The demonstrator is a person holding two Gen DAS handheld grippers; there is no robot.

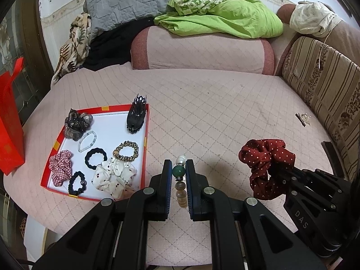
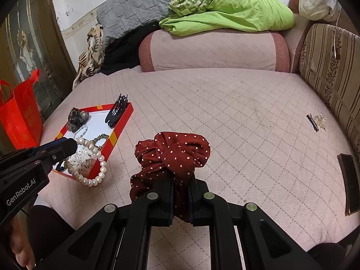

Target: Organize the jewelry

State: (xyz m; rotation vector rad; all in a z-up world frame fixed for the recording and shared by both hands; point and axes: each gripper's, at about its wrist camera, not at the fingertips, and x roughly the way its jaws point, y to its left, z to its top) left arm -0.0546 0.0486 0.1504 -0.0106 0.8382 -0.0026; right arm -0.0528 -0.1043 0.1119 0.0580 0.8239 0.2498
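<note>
My left gripper (image 1: 179,175) is shut on a beaded bracelet (image 1: 180,180) with green, amber and pearl beads; in the right wrist view it hangs as a pearl loop (image 2: 91,164) over the near corner of the red tray (image 2: 117,132). My right gripper (image 2: 180,193) is shut on a dark red polka-dot scrunchie (image 2: 173,155), held above the pink bedspread; it also shows in the left wrist view (image 1: 265,166). The red tray (image 1: 144,144) holds several scrunchies, hair ties, a white bead bracelet (image 1: 87,141) and a black claw clip (image 1: 136,114).
A small hair clip (image 2: 315,121) lies at the bed's right side near a striped cushion (image 2: 333,72). A dark phone (image 2: 349,182) lies at the right edge. A red bag (image 1: 10,121) stands left of the bed. Pillows and a green blanket (image 1: 225,15) are piled at the back.
</note>
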